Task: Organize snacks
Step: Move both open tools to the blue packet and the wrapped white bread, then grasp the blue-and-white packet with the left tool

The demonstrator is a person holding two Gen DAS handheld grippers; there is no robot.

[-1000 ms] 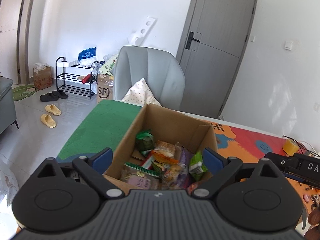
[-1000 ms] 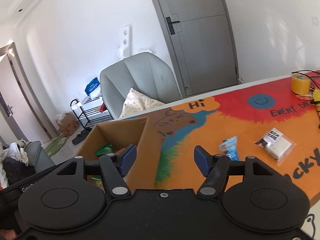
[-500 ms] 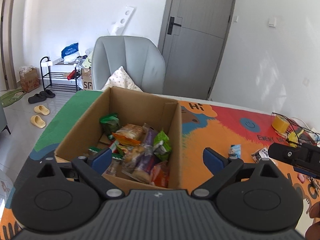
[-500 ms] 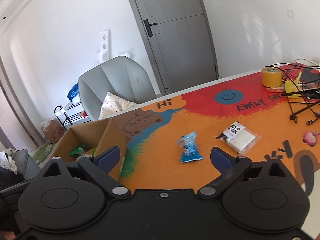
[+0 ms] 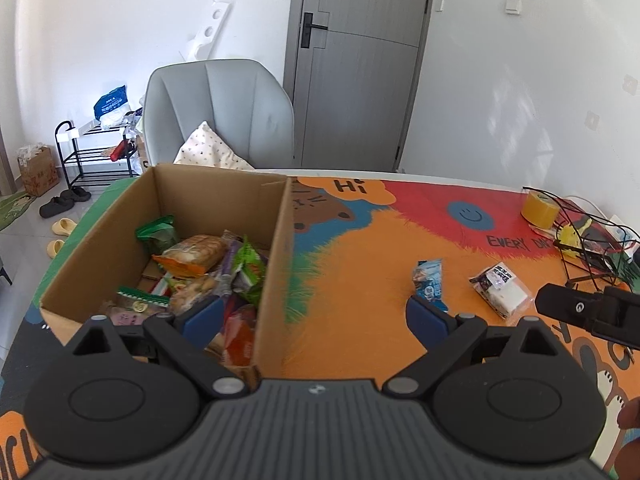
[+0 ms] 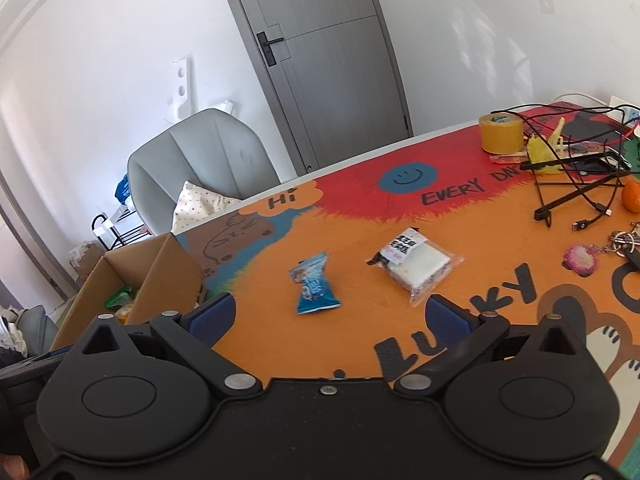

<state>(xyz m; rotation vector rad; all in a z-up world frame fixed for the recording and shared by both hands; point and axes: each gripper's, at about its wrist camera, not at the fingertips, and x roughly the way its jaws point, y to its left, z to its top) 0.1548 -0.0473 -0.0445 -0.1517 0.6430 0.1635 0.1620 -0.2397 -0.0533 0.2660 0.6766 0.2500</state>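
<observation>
On the colourful mat (image 6: 360, 320) lie two loose snacks — a blue packet (image 6: 314, 289) and a clear-wrapped cake (image 6: 414, 265). Left gripper (image 5: 316, 314) and right gripper (image 6: 328, 316) both hover spread and empty — the snack-filled cardboard box (image 5: 276, 240) sits left.

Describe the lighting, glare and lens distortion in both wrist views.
Left wrist view: daylight mottles the right wall, the grey door bows with fisheye, dark corners, cardboard box sharp. Right wrist view: door frame leans, soft shadows under the blue snack packet, mild glare on the clear-wrapped snack.
</observation>
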